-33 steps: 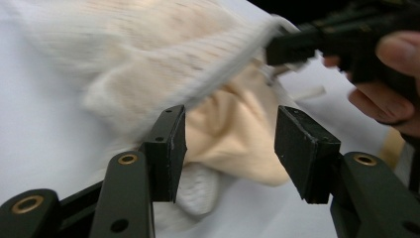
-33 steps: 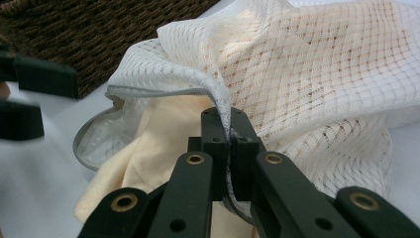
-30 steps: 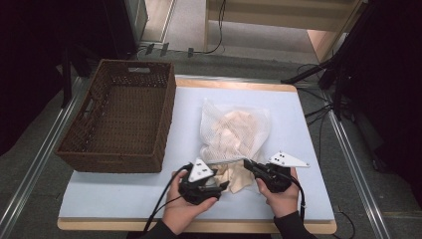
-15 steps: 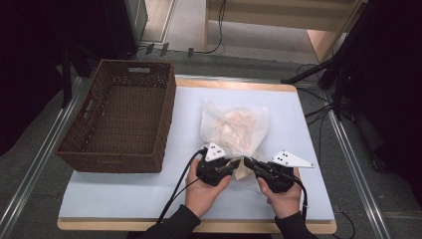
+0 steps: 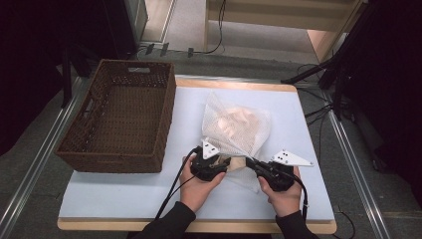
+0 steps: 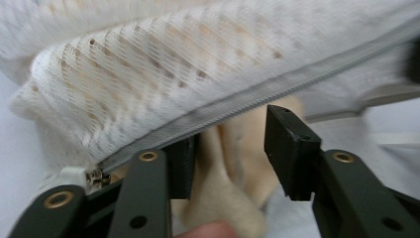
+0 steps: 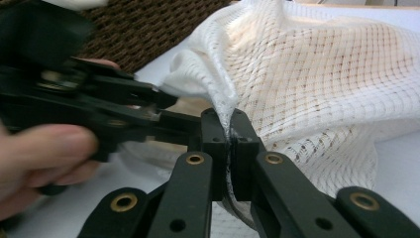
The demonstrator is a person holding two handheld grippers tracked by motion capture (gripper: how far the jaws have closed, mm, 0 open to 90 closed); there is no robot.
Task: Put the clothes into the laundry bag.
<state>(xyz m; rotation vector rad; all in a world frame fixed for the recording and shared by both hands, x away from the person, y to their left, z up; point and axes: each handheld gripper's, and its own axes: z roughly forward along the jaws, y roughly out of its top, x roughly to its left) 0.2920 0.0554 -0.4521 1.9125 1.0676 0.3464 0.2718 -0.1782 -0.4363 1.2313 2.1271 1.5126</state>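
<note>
high view: one mesh bag (image 5: 238, 130), one basket (image 5: 122, 117), two grippers
right gripper (image 7: 228, 135): clamped on bag edge
left gripper (image 6: 233, 148): jaws just opening, part open astride beige cloth (image 6: 237, 163), zipper (image 6: 257, 96) just above

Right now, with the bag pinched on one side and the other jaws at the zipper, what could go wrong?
1. The right gripper is shut on just a thin fold of the mesh bag; a hard pull could tear the netting or let it slip out.
2. The left gripper has just been reopening, its jaws apart around the beige cloth under the zipper. Closing here may pinch cloth, not zipper.
3. The zipper pull sits beside the left jaw, easy to miss.
</note>
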